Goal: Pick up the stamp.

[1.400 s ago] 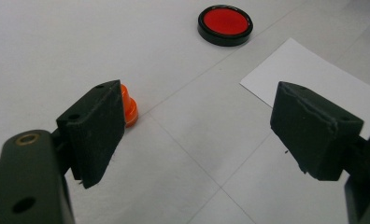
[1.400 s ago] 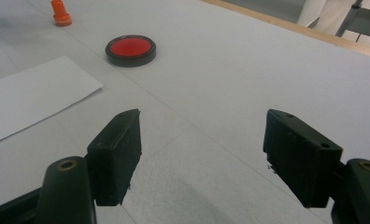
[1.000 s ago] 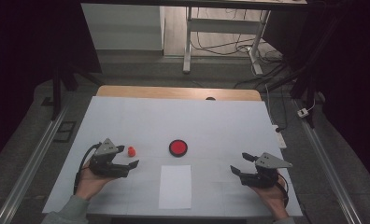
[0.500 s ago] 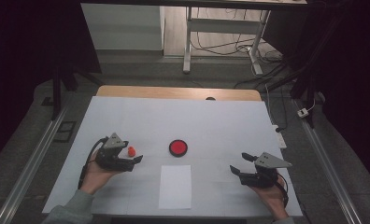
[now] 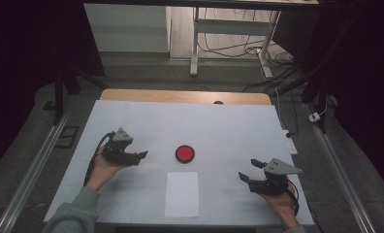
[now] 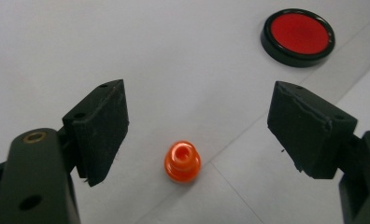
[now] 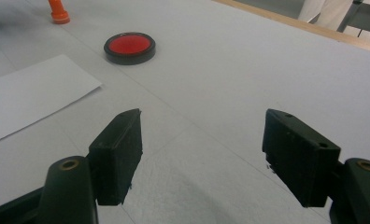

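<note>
One orange peg (image 6: 182, 161) upright, axis vertical, between spread left tongs (image 6: 197, 135).

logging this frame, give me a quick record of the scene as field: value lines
surface: table under a white cover
left gripper: open, jaws on either side of the orange peg, not touching it
peg: upright on the table
right gripper: open, nothing between its jaws
red disc: flat on the table, black rim, between the two grippers
white sheet: flat, on the near side of the disc
</note>
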{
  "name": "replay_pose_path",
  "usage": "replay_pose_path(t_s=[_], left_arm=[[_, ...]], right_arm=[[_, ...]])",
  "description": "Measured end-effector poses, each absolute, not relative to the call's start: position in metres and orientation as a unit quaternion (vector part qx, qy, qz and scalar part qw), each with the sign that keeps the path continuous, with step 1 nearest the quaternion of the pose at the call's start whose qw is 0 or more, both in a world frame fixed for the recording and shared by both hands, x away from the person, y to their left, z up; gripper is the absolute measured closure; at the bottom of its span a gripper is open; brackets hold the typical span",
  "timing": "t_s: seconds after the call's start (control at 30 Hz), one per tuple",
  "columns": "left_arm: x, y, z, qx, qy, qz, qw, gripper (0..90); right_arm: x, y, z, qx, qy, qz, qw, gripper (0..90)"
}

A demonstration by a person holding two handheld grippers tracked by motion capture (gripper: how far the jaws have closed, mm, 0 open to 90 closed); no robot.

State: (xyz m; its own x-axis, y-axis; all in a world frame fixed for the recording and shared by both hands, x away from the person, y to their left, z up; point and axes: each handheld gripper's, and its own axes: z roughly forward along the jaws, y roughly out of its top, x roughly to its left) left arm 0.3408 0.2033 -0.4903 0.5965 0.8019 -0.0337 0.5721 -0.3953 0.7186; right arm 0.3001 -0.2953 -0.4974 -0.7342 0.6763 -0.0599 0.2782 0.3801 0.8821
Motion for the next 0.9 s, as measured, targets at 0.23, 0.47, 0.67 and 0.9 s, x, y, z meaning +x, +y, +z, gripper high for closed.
replay_pose_path(t_s=[0.23, 0.47, 0.67, 0.9], left_arm=[[0.345, 0.205, -0.498, 0.825, 0.419, 0.153, 0.346, 22.6], [0.341, 0.208, -0.503, 0.829, 0.418, 0.154, 0.338, 24.8], [0.339, 0.211, -0.511, 0.832, 0.418, 0.151, 0.333, 29.0], [0.34, 0.21, -0.515, 0.836, 0.415, 0.15, 0.327, 37.6]], right_arm=[[0.301, -0.296, -0.498, 0.297, 0.805, 0.469, 0.209, 28.5], [0.3, -0.296, -0.499, 0.298, 0.805, 0.469, 0.208, 28.5], [0.301, -0.296, -0.5, 0.299, 0.804, 0.47, 0.208, 28.6], [0.301, -0.296, -0.5, 0.299, 0.806, 0.467, 0.207, 28.6]])
